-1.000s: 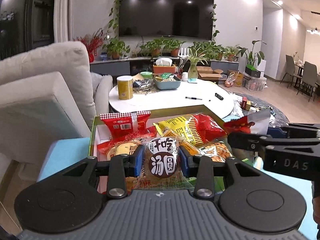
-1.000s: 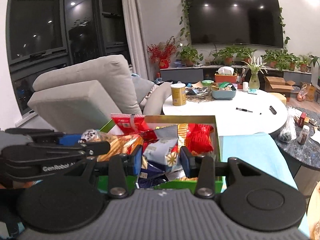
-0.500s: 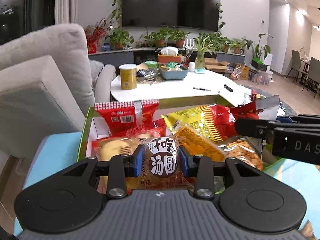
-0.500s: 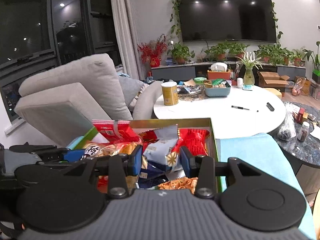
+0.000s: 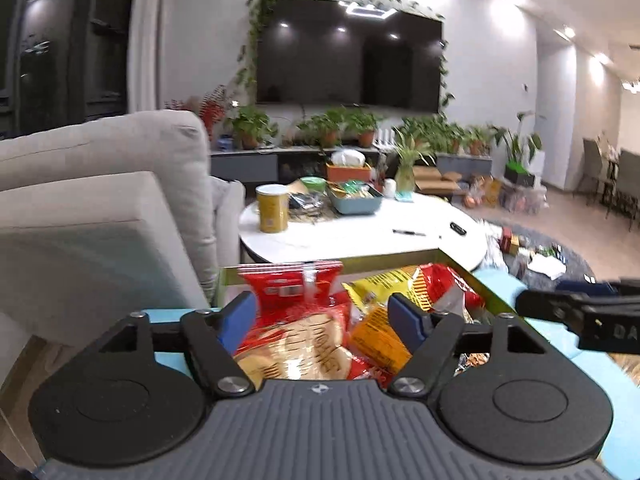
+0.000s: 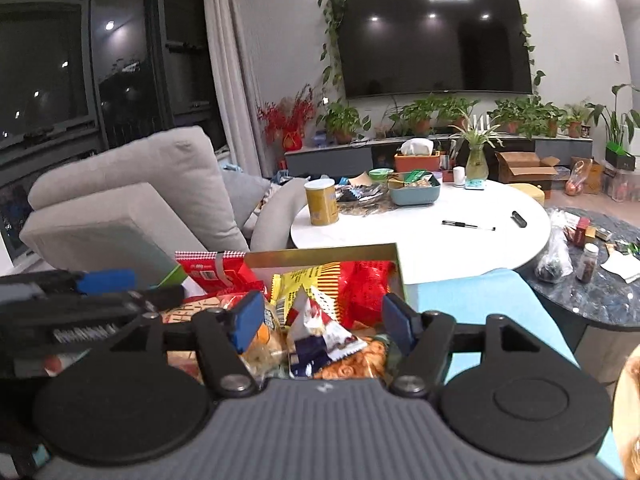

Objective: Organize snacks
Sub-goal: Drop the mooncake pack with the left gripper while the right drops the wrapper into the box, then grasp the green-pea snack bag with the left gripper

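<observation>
Gold-rimmed and green-sided, the shallow cardboard snack box (image 6: 320,256) sits on a light-blue cloth-covered surface (image 6: 472,300), close to that surface's far edge, and it is heaped with packets. In the left wrist view, the left gripper (image 5: 322,316) stands wide apart with nothing between its blue pads (image 5: 236,316), hanging over the near side of the box above a clear-wrapped pale round pastry packet (image 5: 296,352) and an orange-yellow striped packet (image 5: 376,340). A red foil packet with a white label (image 5: 294,284) stands against the box's far-left corner, and a yellow-and-red striped crisp bag (image 5: 408,284) lies along the far edge. In the right wrist view, the right gripper (image 6: 324,320) is likewise spread wide and empty; a small white, red and dark-blue foil sachet (image 6: 320,336) lies in the pile below the gap, touching neither finger, with golden ring-shaped crackers in a clear bag (image 6: 352,364) just beside it (the view is soft with blur here). The two grippers hang side by side over the box. Beyond it stands a round white coffee table (image 6: 420,236) carrying a yellow cylindrical tin (image 6: 321,202), a black pen (image 6: 468,225) and a blue-grey tray of packets (image 6: 414,194), with a grey sofa (image 6: 132,200) to its left.
</observation>
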Tool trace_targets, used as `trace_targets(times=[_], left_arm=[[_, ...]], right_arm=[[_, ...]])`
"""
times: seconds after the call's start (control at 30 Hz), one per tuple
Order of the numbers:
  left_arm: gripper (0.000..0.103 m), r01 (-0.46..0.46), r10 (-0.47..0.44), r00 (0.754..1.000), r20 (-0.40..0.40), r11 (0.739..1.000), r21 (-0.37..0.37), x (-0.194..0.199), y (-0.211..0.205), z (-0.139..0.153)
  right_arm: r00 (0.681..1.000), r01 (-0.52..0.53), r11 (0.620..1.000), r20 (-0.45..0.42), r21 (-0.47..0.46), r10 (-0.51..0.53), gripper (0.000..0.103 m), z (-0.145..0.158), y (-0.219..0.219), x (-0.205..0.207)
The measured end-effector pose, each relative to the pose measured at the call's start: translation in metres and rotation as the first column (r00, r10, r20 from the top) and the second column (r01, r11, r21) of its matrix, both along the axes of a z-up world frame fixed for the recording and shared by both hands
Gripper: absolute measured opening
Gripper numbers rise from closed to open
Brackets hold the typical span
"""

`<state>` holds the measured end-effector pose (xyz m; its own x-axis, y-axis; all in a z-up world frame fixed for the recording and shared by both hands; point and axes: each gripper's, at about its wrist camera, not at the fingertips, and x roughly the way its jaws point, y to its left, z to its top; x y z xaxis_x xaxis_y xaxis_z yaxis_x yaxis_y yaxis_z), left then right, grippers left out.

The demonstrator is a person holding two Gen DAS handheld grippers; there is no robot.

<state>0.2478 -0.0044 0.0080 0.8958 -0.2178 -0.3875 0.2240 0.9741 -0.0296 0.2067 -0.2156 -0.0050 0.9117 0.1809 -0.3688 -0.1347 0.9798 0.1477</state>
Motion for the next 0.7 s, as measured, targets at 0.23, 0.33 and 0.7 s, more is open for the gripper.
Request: trace_targets(times=[0.23, 0.33, 0.7], left_arm=[[0.073, -0.049, 0.049, 0.997, -0.067, 0.999, 0.001, -0.042, 0.022, -0.001], [0.080, -0.122, 0.119, 0.982, -0.143, 0.992, -0.012, -0.061, 0.032, -0.012], [0.080, -0.138, 0.135, 0.945, -0.299, 0.990, 0.009, -0.107, 0.031, -0.051]], right_arm=[[0.999, 0.000, 1.000, -0.046, 0.018, 0.001, 0.080, -0.007, -0.009, -0.034], [0.997, 0.002, 1.000, -0.074, 0.005, -0.002, 0.080, -0.014, -0.006, -0.051], [1.000, -0.007, 0.999, -0.002, 0.044, 0.007, 0.080, -0.025, 0.006, -0.119]])
